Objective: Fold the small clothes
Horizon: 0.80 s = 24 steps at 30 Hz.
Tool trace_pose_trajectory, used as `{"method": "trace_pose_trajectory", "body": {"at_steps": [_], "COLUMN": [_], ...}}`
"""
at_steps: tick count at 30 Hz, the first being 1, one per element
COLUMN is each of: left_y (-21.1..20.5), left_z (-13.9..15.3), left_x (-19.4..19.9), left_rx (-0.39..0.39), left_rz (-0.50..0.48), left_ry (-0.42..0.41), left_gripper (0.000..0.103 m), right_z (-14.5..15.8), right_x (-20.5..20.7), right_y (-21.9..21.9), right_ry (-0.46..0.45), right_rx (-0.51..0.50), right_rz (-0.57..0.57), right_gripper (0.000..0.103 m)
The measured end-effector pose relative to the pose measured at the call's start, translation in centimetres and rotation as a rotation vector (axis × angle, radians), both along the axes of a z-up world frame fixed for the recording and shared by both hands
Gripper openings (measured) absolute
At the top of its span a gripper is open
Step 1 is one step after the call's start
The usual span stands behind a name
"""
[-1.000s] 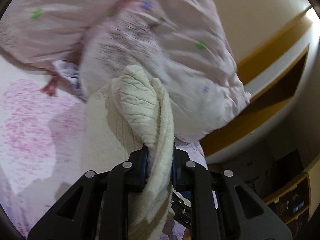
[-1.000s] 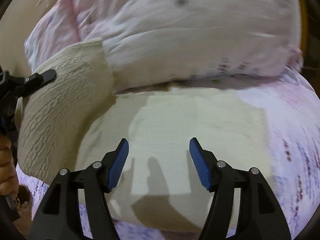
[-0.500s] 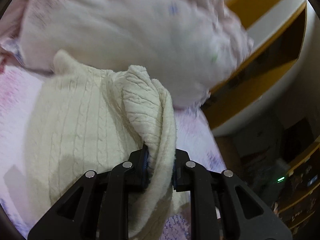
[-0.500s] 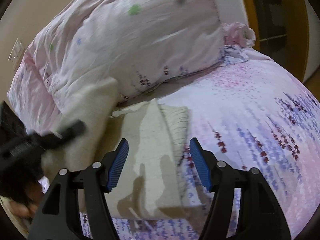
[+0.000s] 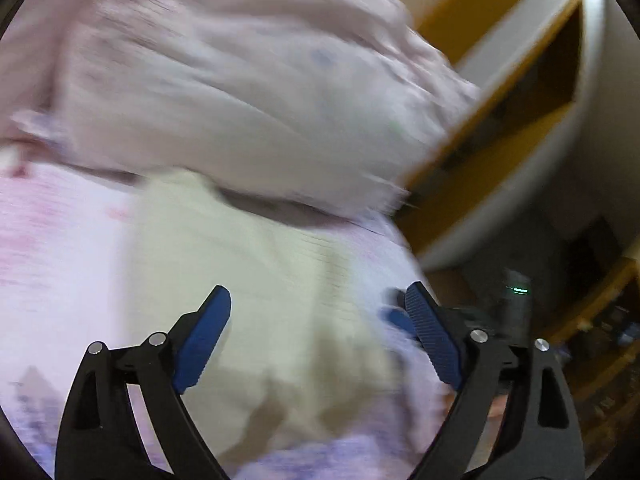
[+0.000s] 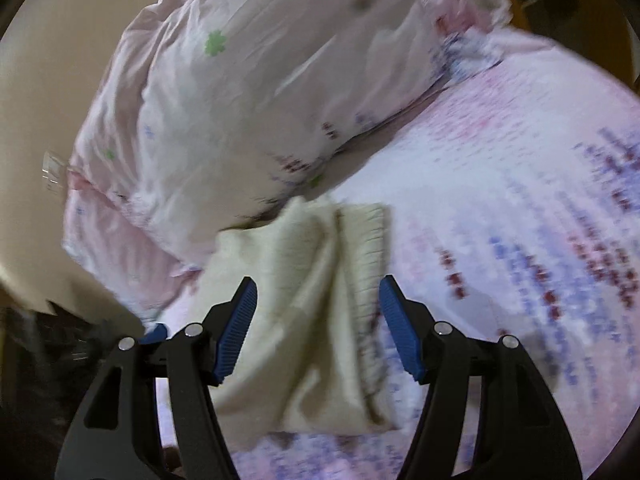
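Observation:
A cream cable-knit sweater [image 5: 280, 292] lies folded on the floral bedsheet [image 5: 52, 248], just in front of a heap of pink bedding. My left gripper [image 5: 318, 336] is open and empty above the sweater. In the right wrist view the sweater [image 6: 316, 300] lies as a folded bundle with a ribbed edge on its right side. My right gripper [image 6: 318, 328] is open and empty, its jaws standing to either side of the sweater above it. Both views are blurred by motion.
A bunched pink duvet [image 6: 248, 92] with small flower prints lies behind the sweater and also shows in the left wrist view [image 5: 240, 92]. A white and wooden bed frame [image 5: 500, 120] and dark furniture stand to the right. The bedsheet [image 6: 520, 208] stretches out to the right.
My left gripper has let go of the sweater and opened wide. The sweater now lies folded on the bed. My right gripper stayed open and shifted over it.

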<state>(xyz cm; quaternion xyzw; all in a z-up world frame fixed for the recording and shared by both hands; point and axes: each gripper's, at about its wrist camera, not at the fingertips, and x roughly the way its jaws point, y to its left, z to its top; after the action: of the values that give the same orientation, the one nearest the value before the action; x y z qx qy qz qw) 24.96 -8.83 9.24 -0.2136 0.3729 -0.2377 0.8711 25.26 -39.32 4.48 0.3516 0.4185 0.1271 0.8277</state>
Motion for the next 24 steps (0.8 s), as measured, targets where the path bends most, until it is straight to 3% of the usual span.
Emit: {"method": "trace_pose_trajectory", "body": {"at_steps": [2,5,9,13,14,16,22,24], "left_y": [2.0,3.9,4.2,3.1,2.9,2.8,3.1,3.1], "left_z": [-0.7,-2.4,-4.5,-5.4,-5.5,-5.6,-5.7,-5.8], "left_x": [0.2,0.6,0.7,0.9,0.8,0.7,0.5,0.4], "left_rx": [0.073,0.130,0.186,0.192,0.187,0.179,0.141,0.138], "left_rz": [0.090,0.171,0.178,0.150,0.141,0.134,0.117,0.108], "left_ry": [0.014,0.061,0.120,0.129,0.128,0.127,0.127,0.132], "left_gripper": [0.090,0.090,0.090,0.090,0.090,0.090,0.090,0.090], "right_z": [-0.3,-0.8,-1.4,-1.4,-1.5,-1.6,2.2,2.8], "right_x": [0.8,1.8,3.6,5.5,5.9,6.8,5.8,5.8], "right_y": [0.5,1.6,2.7,3.7,4.1,5.1,5.6,5.3], "right_ry": [0.030,0.081,0.131,0.149,0.156,0.160,-0.055,-0.081], "right_rx": [0.067,0.081,0.100,0.028,0.000,-0.077,-0.205,-0.246], "right_rz": [0.045,0.078,0.096,0.076,0.078,0.088,0.061,0.039], "right_gripper": [0.064,0.064,0.064,0.063,0.059,0.019,0.014,0.014]}}
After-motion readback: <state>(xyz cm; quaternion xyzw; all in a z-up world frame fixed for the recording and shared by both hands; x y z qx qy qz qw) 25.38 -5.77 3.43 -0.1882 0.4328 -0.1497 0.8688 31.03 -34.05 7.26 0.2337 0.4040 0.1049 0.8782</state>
